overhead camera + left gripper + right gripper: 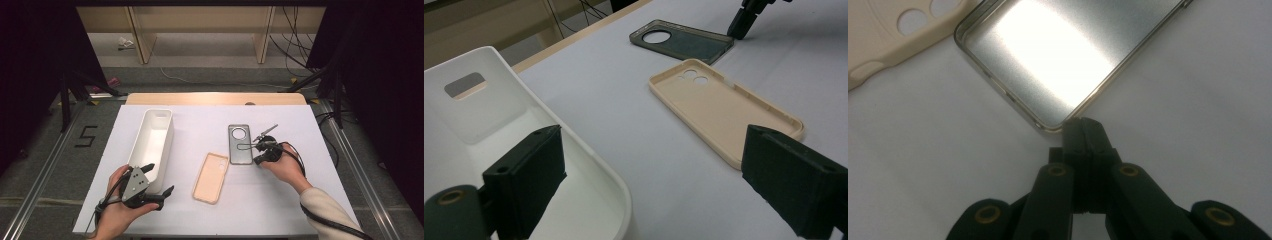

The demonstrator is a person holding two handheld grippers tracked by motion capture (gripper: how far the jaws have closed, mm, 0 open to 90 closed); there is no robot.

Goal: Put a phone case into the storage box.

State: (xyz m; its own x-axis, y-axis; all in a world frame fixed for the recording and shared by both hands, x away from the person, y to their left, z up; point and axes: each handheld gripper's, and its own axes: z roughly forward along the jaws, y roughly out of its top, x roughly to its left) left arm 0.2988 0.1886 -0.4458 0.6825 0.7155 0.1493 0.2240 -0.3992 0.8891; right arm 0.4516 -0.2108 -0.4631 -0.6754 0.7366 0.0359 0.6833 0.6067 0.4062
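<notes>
Grippers at two phone cases

High view: grey case (240, 144) lies mid-table, right gripper (260, 159) at its near right corner; beige case (211, 177) beside it.
Left gripper view: left gripper (651, 175) gapes empty beside bin (589, 165).
Right gripper view: jaws pressed together, tips touching the grey case's corner.
</notes>
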